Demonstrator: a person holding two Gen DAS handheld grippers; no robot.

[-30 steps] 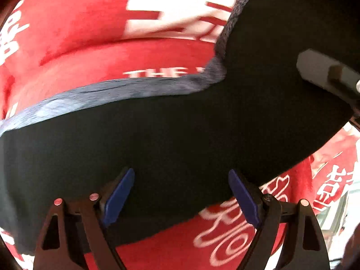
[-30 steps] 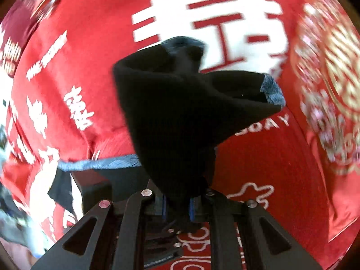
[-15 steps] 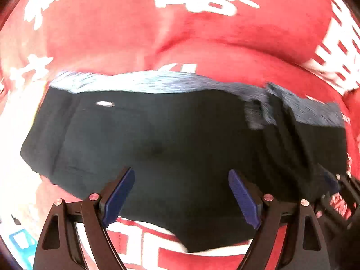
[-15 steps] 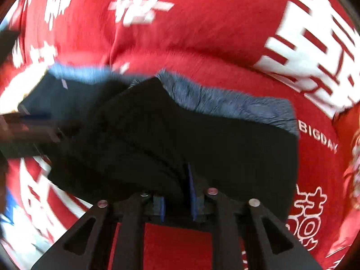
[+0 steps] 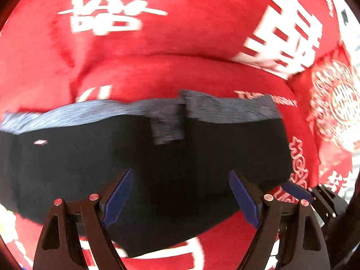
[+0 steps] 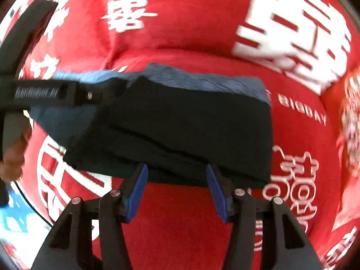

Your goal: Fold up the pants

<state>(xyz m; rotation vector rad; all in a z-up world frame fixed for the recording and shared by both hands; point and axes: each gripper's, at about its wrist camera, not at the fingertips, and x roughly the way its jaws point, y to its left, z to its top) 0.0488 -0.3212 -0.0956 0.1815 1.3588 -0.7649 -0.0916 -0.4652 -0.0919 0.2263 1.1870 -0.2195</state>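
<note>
- The pants (image 5: 202, 157) are black with a grey-blue waistband (image 5: 229, 110). They lie on a red blanket (image 5: 180, 45) that has big white characters printed on it.
- In the left wrist view the pants stretch across the middle of the picture, and the right part is folded over, so one piece of waistband hangs down over the black cloth.
- The left gripper (image 5: 180, 198) is wide apart. It stands above the near edge of the pants and its blue pads (image 5: 117, 200) press on nothing.
- The right gripper (image 6: 177, 191) is opening at this moment. The near edge of the folded pants (image 6: 180, 123) lies just beyond its tips, and nothing is pressed between its pads (image 6: 137, 189).
- In the right wrist view the body of the left gripper (image 6: 51, 94) crosses from the left over the pants, and a hand (image 6: 13, 157) is seen at the left edge.
- Both pictures are a little blurred.
</note>
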